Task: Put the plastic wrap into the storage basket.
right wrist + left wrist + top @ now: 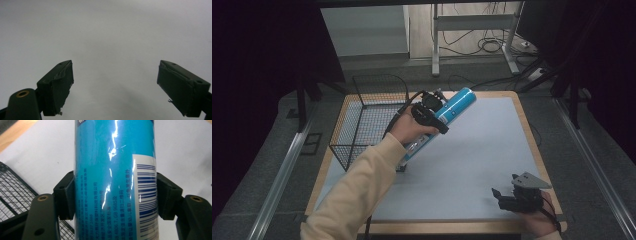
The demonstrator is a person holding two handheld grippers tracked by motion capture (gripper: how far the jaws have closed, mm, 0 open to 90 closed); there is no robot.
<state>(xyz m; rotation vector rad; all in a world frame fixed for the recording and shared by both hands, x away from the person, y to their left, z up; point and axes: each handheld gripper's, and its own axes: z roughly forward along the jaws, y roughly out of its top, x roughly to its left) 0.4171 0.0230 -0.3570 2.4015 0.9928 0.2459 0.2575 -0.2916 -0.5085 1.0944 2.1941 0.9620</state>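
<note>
High view: we saw left claw clamped on blue can, frame center, beside wire basket; right claw w/ jaws apart, lower right, over worktop.

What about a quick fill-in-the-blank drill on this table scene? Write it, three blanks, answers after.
1. The left gripper is shut on a ____ tube.
2. The jaws of the right gripper stand ____, with nothing between them.
3. The wire basket sits at the table's ____ edge in the high view.

Missing words: blue; open; left
</note>
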